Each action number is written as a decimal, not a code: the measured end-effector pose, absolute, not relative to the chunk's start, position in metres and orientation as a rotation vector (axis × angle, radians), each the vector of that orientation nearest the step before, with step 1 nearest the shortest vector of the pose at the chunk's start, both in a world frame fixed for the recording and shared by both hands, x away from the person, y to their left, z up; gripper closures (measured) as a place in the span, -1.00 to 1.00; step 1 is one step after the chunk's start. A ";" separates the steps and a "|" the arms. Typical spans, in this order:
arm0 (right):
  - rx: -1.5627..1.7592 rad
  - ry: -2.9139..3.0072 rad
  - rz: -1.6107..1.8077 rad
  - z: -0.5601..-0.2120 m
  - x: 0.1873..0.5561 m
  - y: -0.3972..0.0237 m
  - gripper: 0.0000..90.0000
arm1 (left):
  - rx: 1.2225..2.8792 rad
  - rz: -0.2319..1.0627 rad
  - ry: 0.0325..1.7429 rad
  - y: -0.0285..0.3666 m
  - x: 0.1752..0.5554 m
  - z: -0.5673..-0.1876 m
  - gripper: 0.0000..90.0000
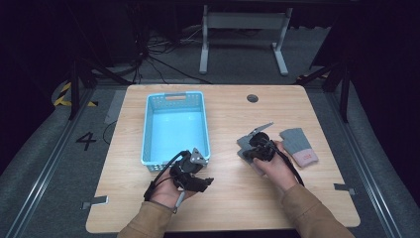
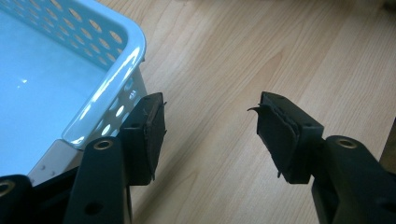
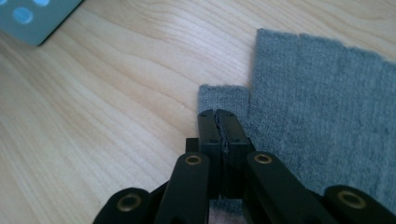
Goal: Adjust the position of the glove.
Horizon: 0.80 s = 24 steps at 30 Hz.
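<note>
A grey knitted glove (image 1: 242, 143) (image 3: 317, 116) lies right of centre on the wooden table (image 1: 223, 198). My right gripper (image 1: 249, 148) (image 3: 218, 116) is shut, its tips down on the glove's small side flap; whether cloth is pinched between the pads I cannot tell. A second grey glove with a pink cuff (image 1: 298, 146) lies flat just to the right. My left gripper (image 1: 204, 178) (image 2: 212, 130) is open with nothing between its jaws, hovering over bare wood beside the near right corner of the light blue basket (image 1: 148, 129) (image 2: 116, 70).
The basket's corner (image 3: 32, 18) appears at the top left of the right gripper view. A round cable hole (image 1: 252, 98) sits near the table's far edge. Beyond the table stand a white desk frame (image 1: 242, 22) and loose cables on the floor.
</note>
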State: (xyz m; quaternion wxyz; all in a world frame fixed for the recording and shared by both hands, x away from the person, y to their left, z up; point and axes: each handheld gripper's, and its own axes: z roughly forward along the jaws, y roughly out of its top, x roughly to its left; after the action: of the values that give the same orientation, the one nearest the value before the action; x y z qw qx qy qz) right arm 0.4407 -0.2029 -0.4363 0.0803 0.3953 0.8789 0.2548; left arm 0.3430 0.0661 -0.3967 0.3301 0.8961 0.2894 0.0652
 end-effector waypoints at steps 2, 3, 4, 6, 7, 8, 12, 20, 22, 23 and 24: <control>1.180 2.643 0.760 -0.436 0.438 -0.203 1.00 | 2.348 0.166 0.752 0.065 0.344 -0.397 -0.06; 1.179 2.651 0.759 -0.436 0.437 -0.203 1.00 | 2.348 0.167 0.751 0.064 0.344 -0.397 -0.06; 1.175 2.659 0.757 -0.436 0.436 -0.203 1.00 | 2.353 0.162 0.745 0.064 0.345 -0.397 -0.06; 1.176 2.675 0.750 -0.435 0.433 -0.204 1.00 | 2.351 0.160 0.741 0.062 0.346 -0.397 -0.06; 1.171 2.683 0.750 -0.435 0.432 -0.204 1.00 | 2.355 0.156 0.739 0.061 0.346 -0.397 -0.06; 1.167 2.690 0.745 -0.435 0.431 -0.204 1.00 | 2.353 0.157 0.735 0.061 0.347 -0.397 -0.07; 1.157 2.721 0.733 -0.434 0.425 -0.204 1.00 | 2.355 0.157 0.727 0.058 0.348 -0.396 -0.07; 1.130 2.785 0.699 -0.432 0.416 -0.206 0.99 | 2.355 0.152 0.718 0.056 0.349 -0.396 -0.07; 1.136 2.796 0.695 -0.432 0.414 -0.206 0.99 | 2.353 0.151 0.718 0.055 0.350 -0.396 -0.07; 1.126 2.805 0.690 -0.432 0.413 -0.207 1.00 | 2.353 0.152 0.719 0.055 0.350 -0.396 -0.07; 1.123 2.809 0.688 -0.432 0.413 -0.208 1.00 | 2.352 0.151 0.721 0.055 0.350 -0.395 -0.07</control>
State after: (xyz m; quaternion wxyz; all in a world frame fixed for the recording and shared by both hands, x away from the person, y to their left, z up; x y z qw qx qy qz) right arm 0.4126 -0.2075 -0.4318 0.0196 0.3620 0.9052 0.2217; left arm 0.3496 0.0551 -0.3955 0.3321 0.9002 0.2759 0.0579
